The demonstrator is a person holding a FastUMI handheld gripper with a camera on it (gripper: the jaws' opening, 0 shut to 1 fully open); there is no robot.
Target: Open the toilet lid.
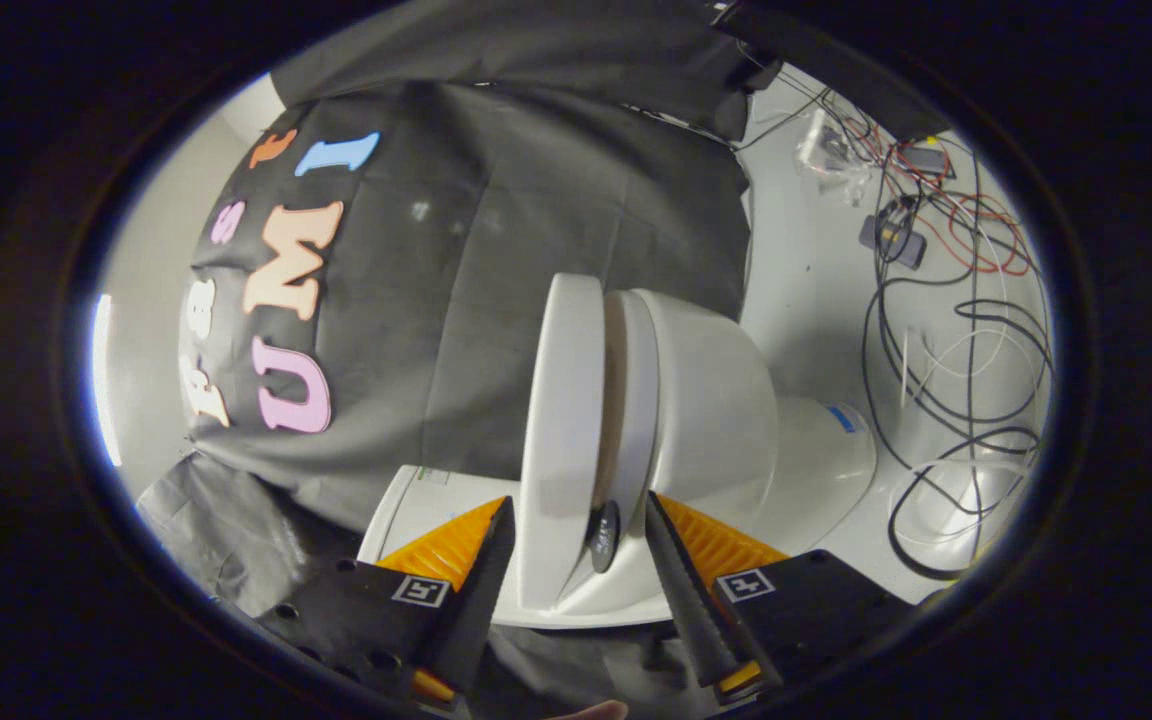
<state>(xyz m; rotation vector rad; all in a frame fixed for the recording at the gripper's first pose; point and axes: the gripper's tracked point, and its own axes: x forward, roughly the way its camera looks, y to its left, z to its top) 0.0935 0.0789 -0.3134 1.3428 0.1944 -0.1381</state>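
The view is turned on its side, with the floor off to the right. The white toilet lid (561, 400) lies over the seat (636, 380) and the bowl (721, 400), with a narrow wedge of gap between lid and seat. A black round bumper (604, 535) sits in that gap near the fingers. My gripper (578, 505) is open, and the near edge of the lid and seat stands between its two black fingertips. The left finger (491, 560) is close beside the lid's outer face. The right finger (671, 560) is beside the seat.
A white block with a small label (416, 495), seemingly the tank, shows behind the left finger. Black cloth (496, 250) hangs beyond the toilet. Black, red and white cables (946, 300) are strewn over the white floor past the toilet's base (826, 450).
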